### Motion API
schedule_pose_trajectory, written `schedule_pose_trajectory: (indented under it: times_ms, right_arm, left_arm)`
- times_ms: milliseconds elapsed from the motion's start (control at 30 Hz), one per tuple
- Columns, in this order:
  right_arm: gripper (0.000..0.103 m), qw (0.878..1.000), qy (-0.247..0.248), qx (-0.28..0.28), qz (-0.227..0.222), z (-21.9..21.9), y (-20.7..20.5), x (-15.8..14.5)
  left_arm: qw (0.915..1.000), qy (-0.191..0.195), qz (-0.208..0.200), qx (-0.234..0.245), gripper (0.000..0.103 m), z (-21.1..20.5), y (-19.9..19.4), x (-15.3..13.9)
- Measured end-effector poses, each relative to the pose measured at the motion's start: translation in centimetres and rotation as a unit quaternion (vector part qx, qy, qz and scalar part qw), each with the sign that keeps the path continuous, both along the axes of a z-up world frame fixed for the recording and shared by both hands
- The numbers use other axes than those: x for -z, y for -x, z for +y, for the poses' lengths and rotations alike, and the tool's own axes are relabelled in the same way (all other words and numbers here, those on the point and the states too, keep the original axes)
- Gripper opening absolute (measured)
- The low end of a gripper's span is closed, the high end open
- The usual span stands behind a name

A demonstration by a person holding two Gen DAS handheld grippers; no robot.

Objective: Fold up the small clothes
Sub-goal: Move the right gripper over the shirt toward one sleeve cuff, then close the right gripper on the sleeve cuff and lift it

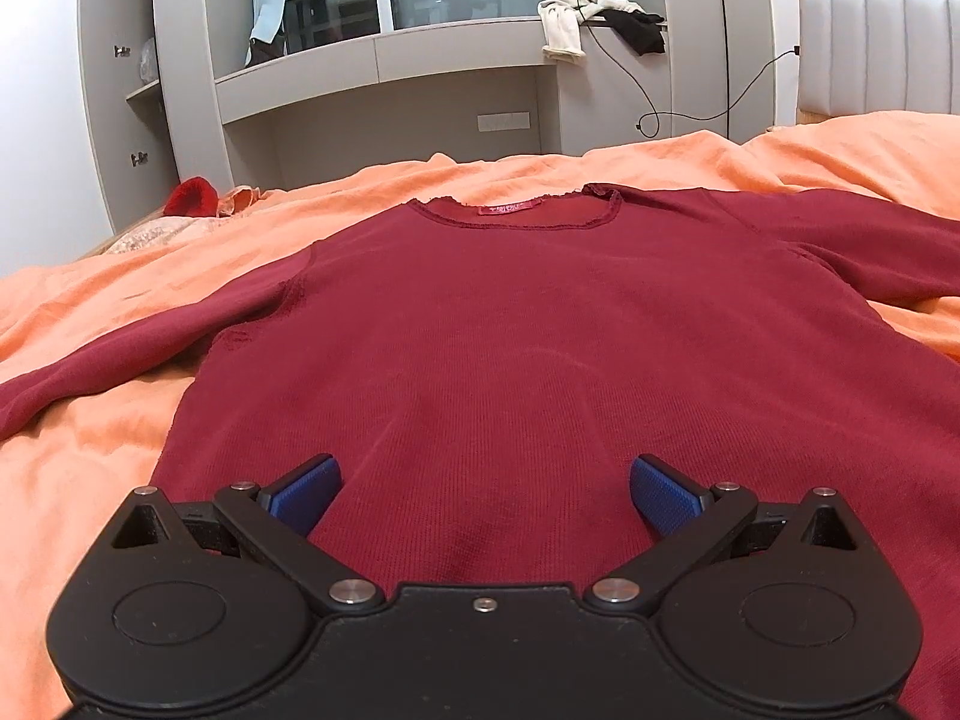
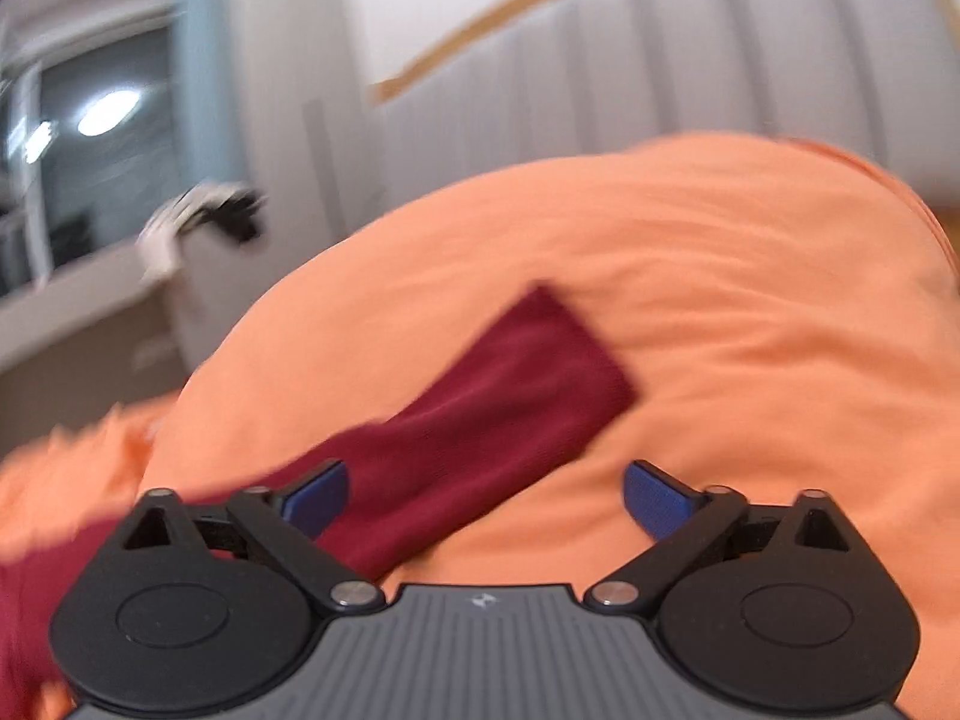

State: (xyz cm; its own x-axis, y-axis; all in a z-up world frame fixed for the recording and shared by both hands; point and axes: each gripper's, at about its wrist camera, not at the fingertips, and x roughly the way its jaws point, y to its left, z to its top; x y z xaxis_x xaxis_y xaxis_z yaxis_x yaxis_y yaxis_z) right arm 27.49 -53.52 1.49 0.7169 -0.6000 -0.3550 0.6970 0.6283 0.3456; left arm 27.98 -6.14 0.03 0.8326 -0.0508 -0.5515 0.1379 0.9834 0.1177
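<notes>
We see a dark red sweater [image 1: 510, 324] with a pink neck label [image 1: 510, 208] on an orange bedspread [image 1: 90, 468]; our grippers' pads [image 1: 306, 495] are blue, upper-right headboard [image 1: 876, 60] grey.

Both grippers are sporting chunky black bodies with round housings, silver screws and blue ribbed pads; left gripper [image 1: 485, 495], right gripper [image 2: 485, 501] showing a grey grooved top.

1. We see the dark red top [image 1: 510, 324] as fine ribbed knit, matt.
2. The orange bedspread [image 1: 108, 468] looks like soft, crinkled cloth.
3. The left tool [image 1: 485, 495] shows matt black plastic, textured blue pads [image 1: 663, 501] and shiny metal pins.
</notes>
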Motion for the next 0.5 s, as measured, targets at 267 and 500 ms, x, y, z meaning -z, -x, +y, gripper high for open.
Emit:
schedule_pose_trajectory:
  times_ms: [267,500]
  right_arm:
    - [0.046,0.996,-0.026,0.072,-0.042,-2.6,-0.1,0.8]
    - [0.01,0.997,-0.009,0.033,-0.076,-1.5,0.4,-0.5]
  left_arm:
    - [1.0,-0.002,-0.002,0.0,0.103,-0.1,0.1,0.1]
    - [0.9997,0.017,-0.015,-0.003,0.103,0.7,0.6,-1.3]
